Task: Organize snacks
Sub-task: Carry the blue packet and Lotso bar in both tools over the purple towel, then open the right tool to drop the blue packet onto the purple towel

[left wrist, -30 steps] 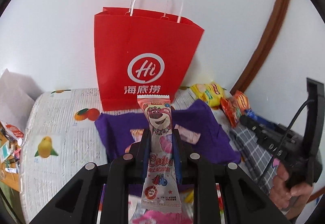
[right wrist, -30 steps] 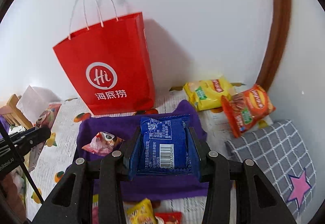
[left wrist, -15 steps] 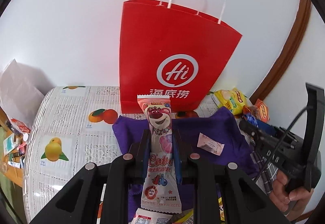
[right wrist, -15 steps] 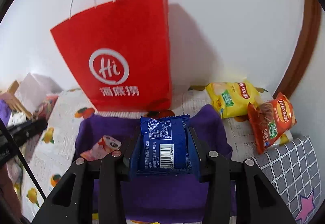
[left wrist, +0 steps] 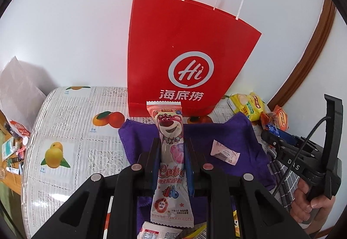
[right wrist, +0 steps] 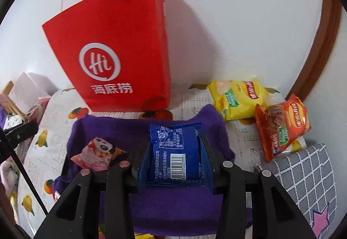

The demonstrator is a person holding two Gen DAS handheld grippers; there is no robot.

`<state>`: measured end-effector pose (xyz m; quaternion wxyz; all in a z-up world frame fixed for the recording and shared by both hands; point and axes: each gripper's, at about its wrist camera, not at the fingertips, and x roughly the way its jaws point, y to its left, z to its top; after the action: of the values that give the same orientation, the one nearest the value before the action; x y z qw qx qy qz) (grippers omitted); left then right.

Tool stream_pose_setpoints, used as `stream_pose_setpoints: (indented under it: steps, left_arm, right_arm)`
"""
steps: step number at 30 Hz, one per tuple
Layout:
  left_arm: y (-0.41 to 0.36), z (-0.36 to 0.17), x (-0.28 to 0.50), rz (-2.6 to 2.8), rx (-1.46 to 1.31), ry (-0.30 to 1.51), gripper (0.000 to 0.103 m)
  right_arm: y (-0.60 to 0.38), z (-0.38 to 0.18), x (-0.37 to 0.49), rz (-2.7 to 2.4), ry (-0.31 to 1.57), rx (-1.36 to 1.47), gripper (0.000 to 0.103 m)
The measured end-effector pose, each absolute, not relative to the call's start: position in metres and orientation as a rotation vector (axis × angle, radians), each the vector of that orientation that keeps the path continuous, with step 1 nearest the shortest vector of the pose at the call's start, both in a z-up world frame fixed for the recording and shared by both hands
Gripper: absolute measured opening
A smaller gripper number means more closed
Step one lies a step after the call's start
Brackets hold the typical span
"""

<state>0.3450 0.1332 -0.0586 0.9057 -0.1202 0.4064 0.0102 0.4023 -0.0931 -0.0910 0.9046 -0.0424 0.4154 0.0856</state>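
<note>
My left gripper (left wrist: 171, 141) is shut on a long pink bear-print snack packet (left wrist: 171, 152), held upright over a purple cloth (left wrist: 227, 137). My right gripper (right wrist: 176, 141) is shut on a blue snack packet (right wrist: 175, 152) with a barcode, also above the purple cloth (right wrist: 177, 206). A red paper bag (left wrist: 186, 54) with white handles stands against the wall behind the cloth, also seen as the red bag (right wrist: 117, 50) in the right wrist view. A small pink packet (left wrist: 224, 152) lies on the cloth; in the right wrist view it is the pink panda packet (right wrist: 97, 154).
A yellow chip bag (right wrist: 238, 95) and an orange chip bag (right wrist: 282, 126) lie at the right by a grey checked mat (right wrist: 303, 174). The fruit-print tablecloth (left wrist: 71, 126) spreads to the left. A person's hand (left wrist: 310, 202) holds the other gripper at right. More packets lie under the left gripper.
Both grippers have moved closer to the red bag, which now looms larger. Each keeps hold of its packet; the cloth and chip bags shifted lower in view.
</note>
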Motion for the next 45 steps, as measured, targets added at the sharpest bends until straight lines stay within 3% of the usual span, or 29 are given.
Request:
stream_pose_setpoints:
  steps: [10, 45]
  left_arm:
    - [0.115, -0.067, 0.350, 0.016, -0.197, 0.866, 0.020]
    - [0.130, -0.091, 0.363, 0.023, -0.246, 0.973, 0.022]
  right_arm:
    - [-0.093, -0.120, 0.419, 0.291, 0.996, 0.013, 0.043]
    - [-0.045, -0.190, 0.427, 0.299, 1.211, -0.192, 0.043]
